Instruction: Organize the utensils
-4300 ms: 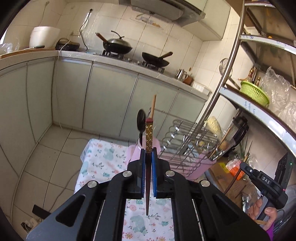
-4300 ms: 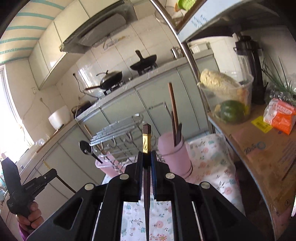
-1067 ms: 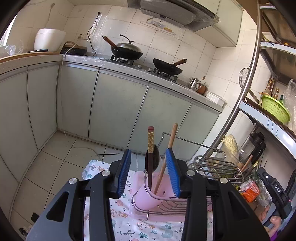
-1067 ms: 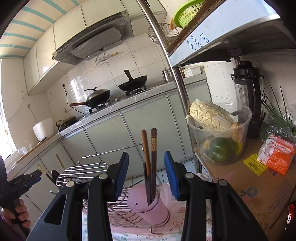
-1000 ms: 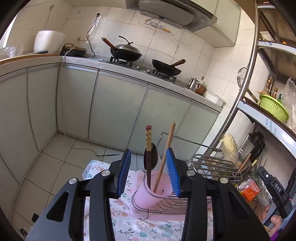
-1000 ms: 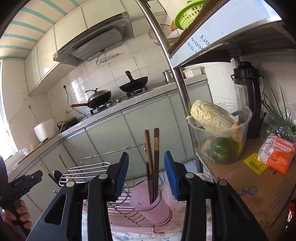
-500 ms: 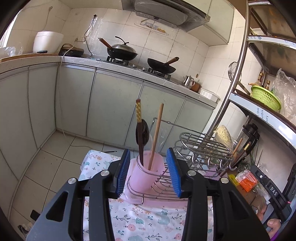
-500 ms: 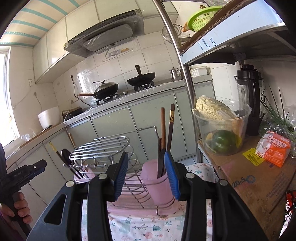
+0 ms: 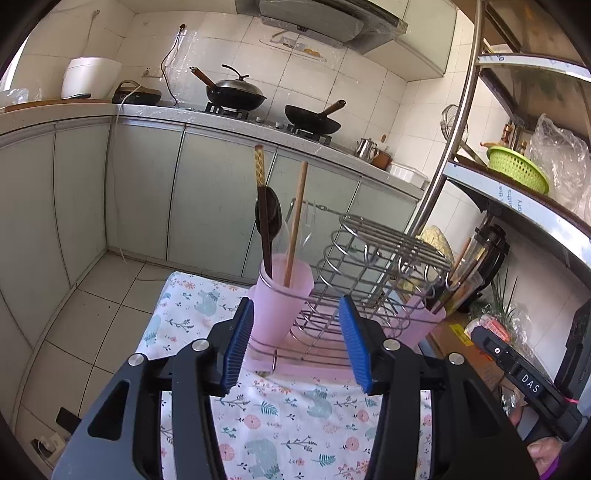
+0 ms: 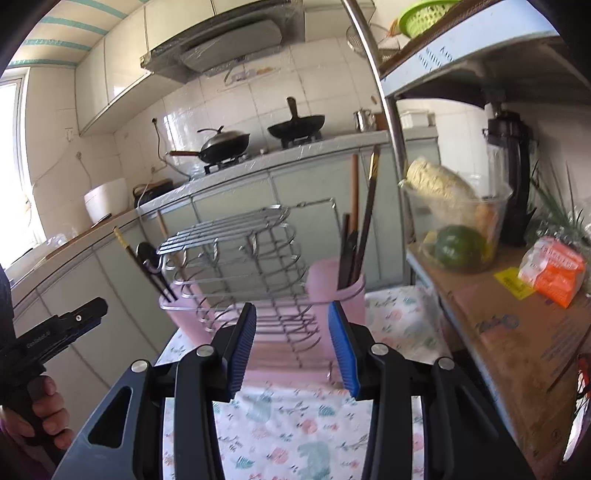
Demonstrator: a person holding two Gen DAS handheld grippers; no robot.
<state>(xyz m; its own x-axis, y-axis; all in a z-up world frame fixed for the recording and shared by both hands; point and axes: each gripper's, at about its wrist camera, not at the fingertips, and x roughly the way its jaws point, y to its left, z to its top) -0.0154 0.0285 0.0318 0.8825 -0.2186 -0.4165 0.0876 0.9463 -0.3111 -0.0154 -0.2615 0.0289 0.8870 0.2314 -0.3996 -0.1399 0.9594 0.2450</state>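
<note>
Two grippers: left gripper (image 9: 297, 341) and right gripper (image 10: 291, 341), ribbed blue jaws spread, empty.
Cup: pink plastic cup (image 9: 282, 295) holds dark chopstick (image 9: 263, 214).
Rack: wire dish rack (image 9: 369, 266).

You face white-tiled walls (image 9: 332, 74), grey-green cabinets (image 9: 147, 192) under a long worktop (image 9: 258, 127) with two woks (image 9: 236, 96), a range hood (image 9: 321, 22) above, pale floor tiles (image 9: 74, 314), daylight from a window (image 10: 11, 147).
</note>
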